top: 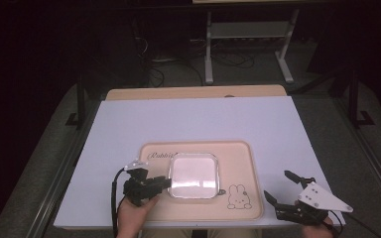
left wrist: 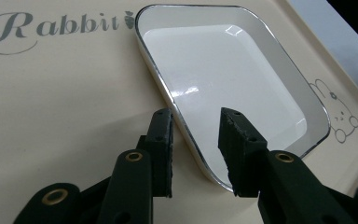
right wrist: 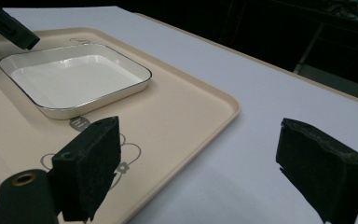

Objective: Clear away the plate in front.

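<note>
left gripper – apart astride dish rim | right gripper – wide apart

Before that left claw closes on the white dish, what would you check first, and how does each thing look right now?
1. Left gripper jaws open: ok.
2. Jaws straddle the white dish rim, one outside, one inside: ok.
3. Dish sits flat on the beige tray: ok.
4. Dish holds nothing: ok.
5. Right gripper open and away from the dish, off the tray's right edge: ok.
6. Pads touching the rim: cannot tell.
</note>
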A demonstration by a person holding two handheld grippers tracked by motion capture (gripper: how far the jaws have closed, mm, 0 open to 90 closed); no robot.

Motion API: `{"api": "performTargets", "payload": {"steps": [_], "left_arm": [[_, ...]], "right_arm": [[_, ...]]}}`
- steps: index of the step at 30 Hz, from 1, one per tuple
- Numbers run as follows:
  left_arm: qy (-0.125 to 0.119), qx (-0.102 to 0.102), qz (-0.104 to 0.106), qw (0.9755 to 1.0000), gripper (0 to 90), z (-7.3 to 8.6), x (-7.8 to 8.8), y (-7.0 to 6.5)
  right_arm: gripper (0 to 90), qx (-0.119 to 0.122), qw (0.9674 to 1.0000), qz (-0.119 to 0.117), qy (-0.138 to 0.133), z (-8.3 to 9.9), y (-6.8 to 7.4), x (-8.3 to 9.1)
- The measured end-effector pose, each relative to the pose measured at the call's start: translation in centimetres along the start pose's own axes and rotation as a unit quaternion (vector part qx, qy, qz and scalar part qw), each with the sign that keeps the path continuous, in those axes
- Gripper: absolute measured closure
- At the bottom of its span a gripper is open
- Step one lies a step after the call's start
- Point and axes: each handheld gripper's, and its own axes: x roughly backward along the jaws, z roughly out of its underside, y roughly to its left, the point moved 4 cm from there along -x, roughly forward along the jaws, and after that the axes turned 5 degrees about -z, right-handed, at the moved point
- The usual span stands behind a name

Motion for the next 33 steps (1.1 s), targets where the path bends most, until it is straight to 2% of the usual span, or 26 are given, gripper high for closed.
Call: {"api": "performTargets", "payload": {"steps": [16,28,33], "left_arm": [[-0.016,-0.041,-0.006,0.9990,60.6,-0.7,0.7,-0.3],[-0.032,-0.077,-0.004,0.9965,56.7,-1.5,1.5,-0.3],[-0.041,-0.094,-0.004,0.9948,53.8,-1.9,1.9,-0.3]], "right_arm": [[12.9,-0.002,1.0000,0.002,0.002,0.0,0.0,0.0],[13.0,-0.002,1.0000,0.002,0.001,0.0,-0.1,0.0],[13.0,-0.002,1.0000,0.002,0.002,0.0,-0.1,0.0]]}}
